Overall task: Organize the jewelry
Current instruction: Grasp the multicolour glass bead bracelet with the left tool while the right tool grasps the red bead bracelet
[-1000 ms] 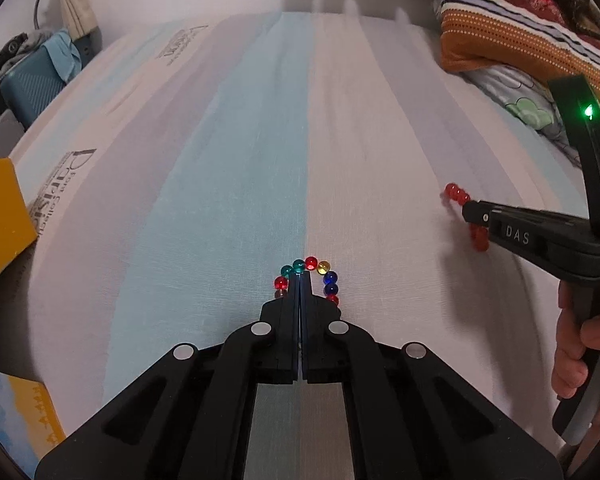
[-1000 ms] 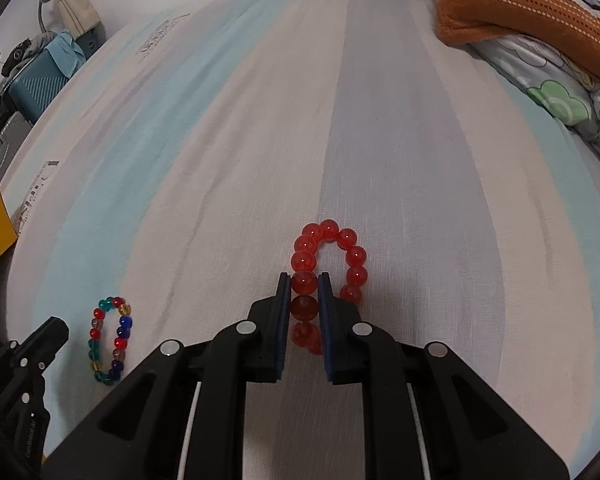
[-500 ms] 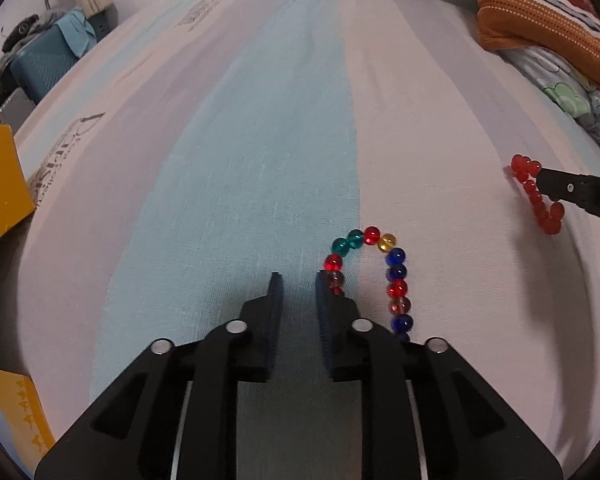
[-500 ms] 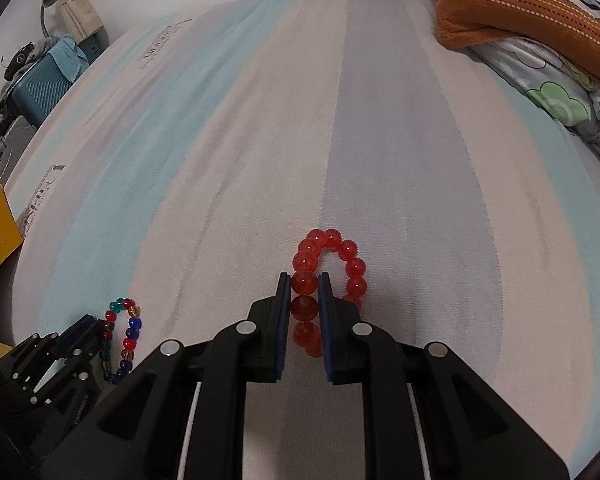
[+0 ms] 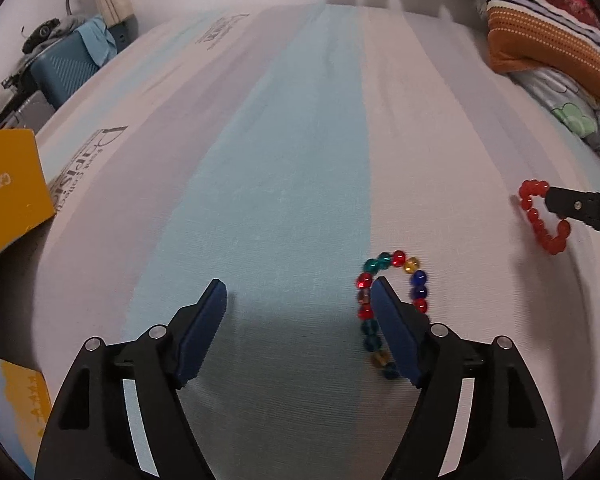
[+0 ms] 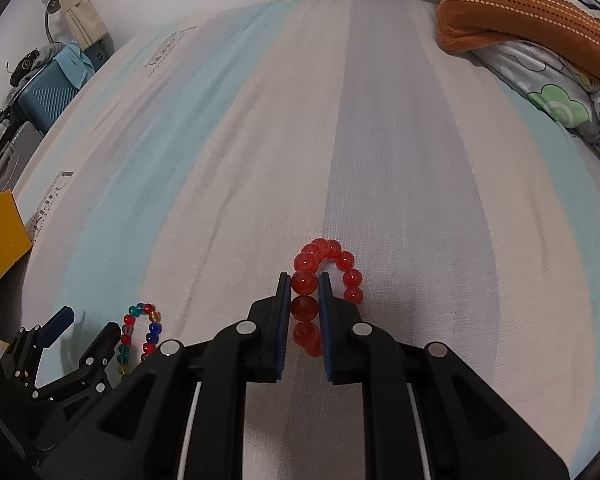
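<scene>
From my left wrist camera, the left gripper (image 5: 300,296) has just been opening and now stands wide, nothing pressed between its pads. The multicoloured bead bracelet (image 5: 392,304) lies flat on the striped bedsheet (image 5: 284,168), released; the right-hand fingertip (image 5: 380,292) sits inside its loop, so I judge I must back out straight or I'll drag it. Toward the sheet's right edge, the red bead bracelet (image 5: 540,220) hangs from the right gripper's tip. A yellow box (image 5: 8,188) overhangs the bed's left edge.

From my right wrist camera, the right gripper (image 6: 304,288) is clamped on the red bead bracelet (image 6: 324,276), pinching one side of the loop (two or three big beads between the pads) while the rest rests on the bedsheet (image 6: 400,140). The multicoloured bead bracelet (image 6: 140,332) lies just beside the left gripper (image 6: 84,320), toward the near left. I judge the red one goes down next, alongside it.
</scene>
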`<state>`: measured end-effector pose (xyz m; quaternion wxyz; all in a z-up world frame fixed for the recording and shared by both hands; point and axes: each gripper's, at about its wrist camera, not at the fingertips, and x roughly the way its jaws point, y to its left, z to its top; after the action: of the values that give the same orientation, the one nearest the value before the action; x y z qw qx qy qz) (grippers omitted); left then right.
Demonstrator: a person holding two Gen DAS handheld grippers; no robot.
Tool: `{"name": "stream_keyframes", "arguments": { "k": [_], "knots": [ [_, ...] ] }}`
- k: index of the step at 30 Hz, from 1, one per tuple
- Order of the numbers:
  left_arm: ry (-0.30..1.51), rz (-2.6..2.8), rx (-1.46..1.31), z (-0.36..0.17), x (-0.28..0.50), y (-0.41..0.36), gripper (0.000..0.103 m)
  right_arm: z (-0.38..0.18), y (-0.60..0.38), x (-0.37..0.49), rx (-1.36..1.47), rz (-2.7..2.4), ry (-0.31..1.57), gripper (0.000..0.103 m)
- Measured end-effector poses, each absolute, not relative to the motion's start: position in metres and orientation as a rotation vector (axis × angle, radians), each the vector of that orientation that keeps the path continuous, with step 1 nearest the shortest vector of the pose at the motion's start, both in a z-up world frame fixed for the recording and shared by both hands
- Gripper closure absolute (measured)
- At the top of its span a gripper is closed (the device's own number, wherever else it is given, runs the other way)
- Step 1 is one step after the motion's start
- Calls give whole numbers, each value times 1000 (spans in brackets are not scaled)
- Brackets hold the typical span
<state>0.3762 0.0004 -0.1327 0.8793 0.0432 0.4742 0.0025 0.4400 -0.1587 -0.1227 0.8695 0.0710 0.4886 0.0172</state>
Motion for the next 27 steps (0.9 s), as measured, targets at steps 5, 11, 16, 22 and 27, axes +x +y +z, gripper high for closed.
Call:
{"name": "stream_keyframes", "arguments": {
  "k": [5,11,16,22,27],
  "knots": [
    [1017,-26,109,-143,376,-9,29,-122,-159,440,148,38,1023,90],
    [1049,-58,105,-153,376,-13,59,-120,-157,439,145,43,1016,90],
    [1064,-75,119,-153,375,-17,83,-120,-156,439,144,42,1015,90],
    [1090,-93,37,-142,378,-11,94,-118,-157,437,146,36,1008,90],
    [1080,-75,45,-126,373,-9,94,-115,-156,434,137,33,1004,90]
  ]
}}
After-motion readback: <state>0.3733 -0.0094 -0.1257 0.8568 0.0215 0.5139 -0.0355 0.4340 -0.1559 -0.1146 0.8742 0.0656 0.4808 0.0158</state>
